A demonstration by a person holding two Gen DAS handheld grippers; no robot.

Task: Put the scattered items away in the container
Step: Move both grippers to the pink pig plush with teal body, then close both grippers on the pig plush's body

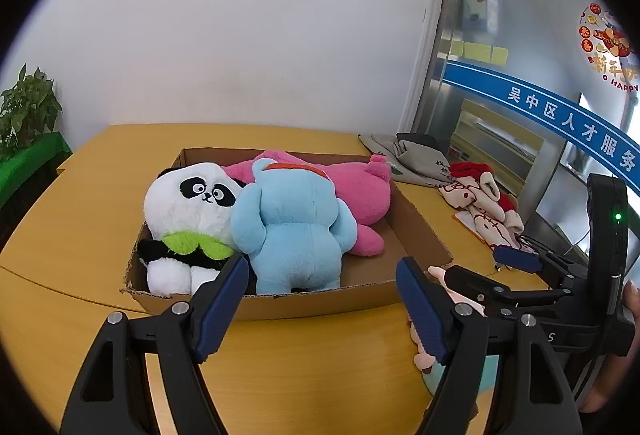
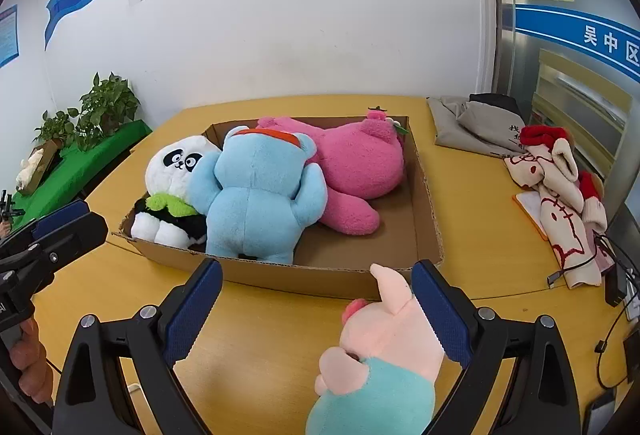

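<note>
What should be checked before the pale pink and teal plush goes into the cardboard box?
1. Right claw open wide: ok.
2. Pale pink and teal plush between its fingers: ok, though it sits against the right finger, off centre.
3. Plush gripped: not ok, the left finger stands clear of it.
4. Free room in the cardboard box: ok, bare floor at its right side beside the pink plush.
5. Left claw empty and open: ok.
6. Path over the box's near wall: cannot tell.
</note>
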